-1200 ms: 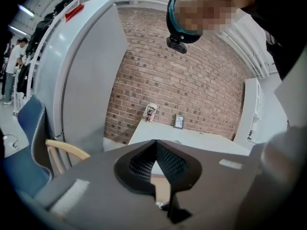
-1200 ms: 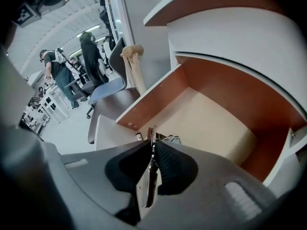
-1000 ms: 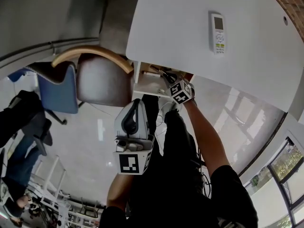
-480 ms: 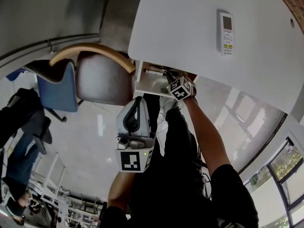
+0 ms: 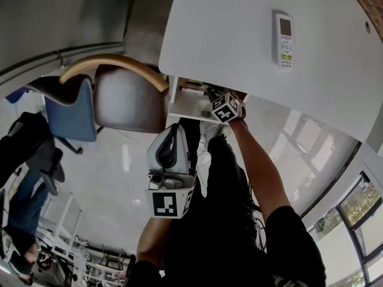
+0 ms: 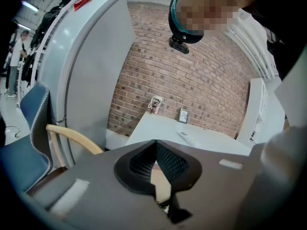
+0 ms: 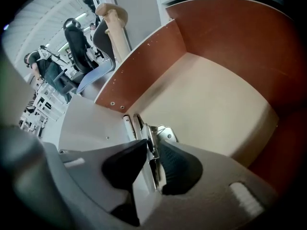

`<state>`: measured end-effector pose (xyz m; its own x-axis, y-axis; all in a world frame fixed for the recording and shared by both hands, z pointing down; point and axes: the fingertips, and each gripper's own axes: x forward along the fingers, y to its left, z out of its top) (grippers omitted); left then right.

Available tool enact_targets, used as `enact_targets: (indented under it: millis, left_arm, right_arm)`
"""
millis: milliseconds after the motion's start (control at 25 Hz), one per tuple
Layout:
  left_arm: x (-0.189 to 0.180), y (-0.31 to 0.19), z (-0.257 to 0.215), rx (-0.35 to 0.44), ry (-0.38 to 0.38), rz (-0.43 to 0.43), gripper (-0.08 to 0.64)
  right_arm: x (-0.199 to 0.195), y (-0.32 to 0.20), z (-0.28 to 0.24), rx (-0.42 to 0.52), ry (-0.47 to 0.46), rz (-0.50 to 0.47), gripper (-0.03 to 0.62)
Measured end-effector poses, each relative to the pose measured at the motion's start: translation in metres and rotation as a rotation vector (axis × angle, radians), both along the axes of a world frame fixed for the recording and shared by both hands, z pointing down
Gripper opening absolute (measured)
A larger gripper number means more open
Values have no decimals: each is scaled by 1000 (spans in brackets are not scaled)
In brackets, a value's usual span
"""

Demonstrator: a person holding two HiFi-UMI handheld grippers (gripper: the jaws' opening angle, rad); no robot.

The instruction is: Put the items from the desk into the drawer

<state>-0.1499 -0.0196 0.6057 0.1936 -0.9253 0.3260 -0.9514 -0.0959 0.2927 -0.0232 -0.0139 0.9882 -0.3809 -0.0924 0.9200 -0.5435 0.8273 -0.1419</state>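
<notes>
An open drawer [image 5: 187,105] hangs under the white desk [image 5: 239,46]; its brown walls and beige floor [image 7: 211,104] fill the right gripper view. My right gripper [image 7: 152,148] reaches down into it, its marker cube [image 5: 226,107] at the drawer's mouth. Its jaws have just been opening, and a flat silver and white metal item [image 7: 154,138] stands between the pads, resting on the drawer floor. A white remote control [image 5: 284,40] lies on the desk. My left gripper [image 5: 174,127] hangs shut and empty in front of the drawer.
A wooden chair with a grey seat [image 5: 128,100] and a blue chair [image 5: 75,115] stand left of the drawer. At the desk's far end, by the brick wall, are a patterned cup [image 6: 155,104] and a small frame [image 6: 183,115]. Dark small things [image 5: 200,88] lie at the drawer's back.
My right gripper has sunk a little deeper into the drawer. The left gripper hangs in nearly the same place.
</notes>
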Motion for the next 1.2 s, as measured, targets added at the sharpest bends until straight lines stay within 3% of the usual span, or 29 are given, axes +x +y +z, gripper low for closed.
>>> enact_targets:
  millis: [120,280,680,1000,1200]
  left_arm:
    - [3,2,-5,1,5,4,20]
    - [6,8,-22,19,16,-1,20]
    - [26,12,-90,98,20,34,20]
    - [51,19,-157,173,-15,48,20]
    - [69,21,-202,239,-15,60,20]
  right_arm:
    - [6,-5,-5,5,9,60,148]
    - [13,0,-28,10,-5,124,155]
    - [22,3,-160,122,-174,247,5]
    - [51,-5,-297,249,-337,366,5]
    - [75,-4,-401,389,-452,409,5]
